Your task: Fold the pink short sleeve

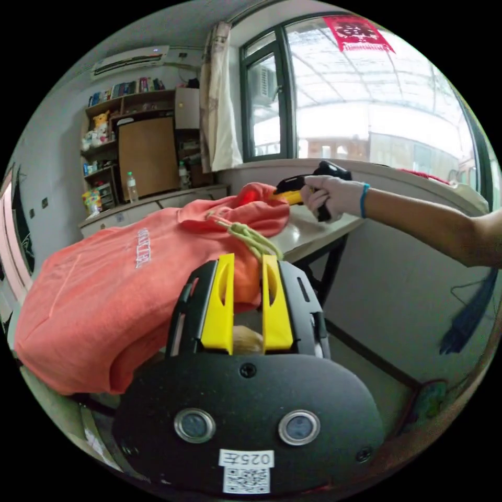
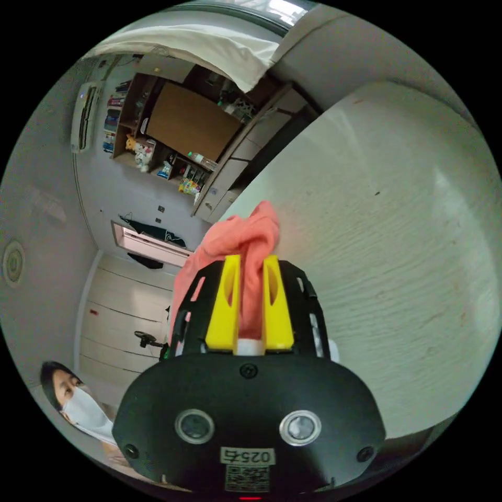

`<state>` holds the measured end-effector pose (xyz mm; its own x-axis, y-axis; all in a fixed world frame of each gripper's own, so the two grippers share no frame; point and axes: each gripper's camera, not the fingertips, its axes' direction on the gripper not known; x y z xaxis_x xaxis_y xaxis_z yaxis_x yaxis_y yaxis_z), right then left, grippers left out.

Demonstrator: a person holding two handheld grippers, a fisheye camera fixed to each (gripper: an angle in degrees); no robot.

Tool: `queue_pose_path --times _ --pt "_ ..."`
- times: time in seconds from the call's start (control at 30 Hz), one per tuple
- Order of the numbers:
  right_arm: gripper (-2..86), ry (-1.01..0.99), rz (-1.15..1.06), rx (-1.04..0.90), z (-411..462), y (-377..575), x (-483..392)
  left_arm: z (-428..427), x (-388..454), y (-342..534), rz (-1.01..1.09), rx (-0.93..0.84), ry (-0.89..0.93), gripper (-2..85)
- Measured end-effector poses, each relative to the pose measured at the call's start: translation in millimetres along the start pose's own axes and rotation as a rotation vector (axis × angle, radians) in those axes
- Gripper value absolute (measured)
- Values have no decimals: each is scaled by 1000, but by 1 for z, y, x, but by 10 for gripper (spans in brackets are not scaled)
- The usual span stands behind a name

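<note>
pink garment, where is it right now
In the left gripper view the pink garment is lifted off the white table, bunched between the left tool and the right tool near the window.

The bare white tabletop (image 2: 397, 251) lies open beside the bunched coral-pink fabric garment (image 1: 130, 282). Behind it, the grey window-sill wall (image 1: 418, 293) and the person's outstretched arm (image 1: 418, 219) block the way.

left claw (image 1: 247, 261) nearly closed, right claw (image 2: 250, 264) clamped
</note>
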<state>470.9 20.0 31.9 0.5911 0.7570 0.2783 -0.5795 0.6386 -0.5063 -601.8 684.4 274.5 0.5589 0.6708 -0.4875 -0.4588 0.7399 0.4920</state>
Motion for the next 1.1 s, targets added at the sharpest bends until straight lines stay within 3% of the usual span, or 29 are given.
queue_pose_path --times 0.17,0.3,0.43,0.6,0.67,0.83,0.93,1.1 --pt "2 -359 96 87 -35 2 11 9 -13 -9 -125 -51 128 -10" --pt "-3 -316 171 147 -46 7 12 12 -48 -5 -289 -51 296 -12" --pt "-3 -493 145 147 -22 7 -19 5 -105 18 -493 7 522 -12" --pt "4 -614 -161 -37 69 23 -157 -36 -142 48 -582 104 385 -12" --pt "21 -631 -313 -297 154 48 -226 -49 -151 65 -586 106 316 -12" --pt "105 -450 -505 -602 290 97 -275 -64 -168 90 -612 83 376 7" --pt "133 -438 -566 -609 296 101 -281 -80 -168 100 -625 106 349 15" --pt "136 -375 -529 -358 215 60 -271 -76 -141 82 -534 93 355 62"
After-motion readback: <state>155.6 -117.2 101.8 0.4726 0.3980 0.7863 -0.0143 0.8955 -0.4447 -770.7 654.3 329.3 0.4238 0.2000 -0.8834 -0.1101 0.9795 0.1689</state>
